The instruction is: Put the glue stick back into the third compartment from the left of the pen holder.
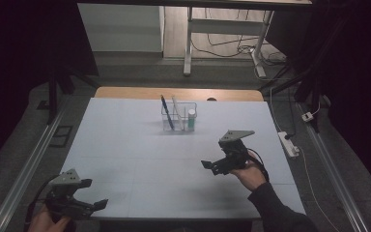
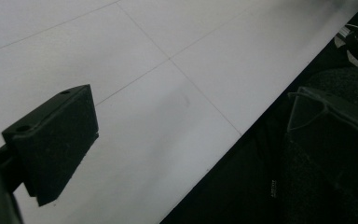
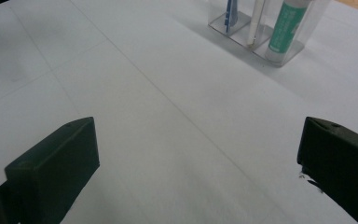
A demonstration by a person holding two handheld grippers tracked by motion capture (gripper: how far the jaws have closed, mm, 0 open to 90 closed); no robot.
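White table (image 1: 140, 159), clear holder (image 1: 179, 117) well beyond right claw (image 1: 211, 166)

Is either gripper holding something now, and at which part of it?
Nothing is held. The right gripper is open over the table, apart from the clear holder; the left gripper is open too.

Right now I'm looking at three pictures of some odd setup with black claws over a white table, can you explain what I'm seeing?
A person holds a hand-held gripper in each hand. The high view looks down on the white table: the left gripper sits at the near edge, the right gripper out over the table. The other two pictures come from cameras riding on each gripper, looking along its black jaws. Both stand open and hold nothing. At the far side stands a clear organizer holding a blue pen, a white stick and a green-labelled tube.
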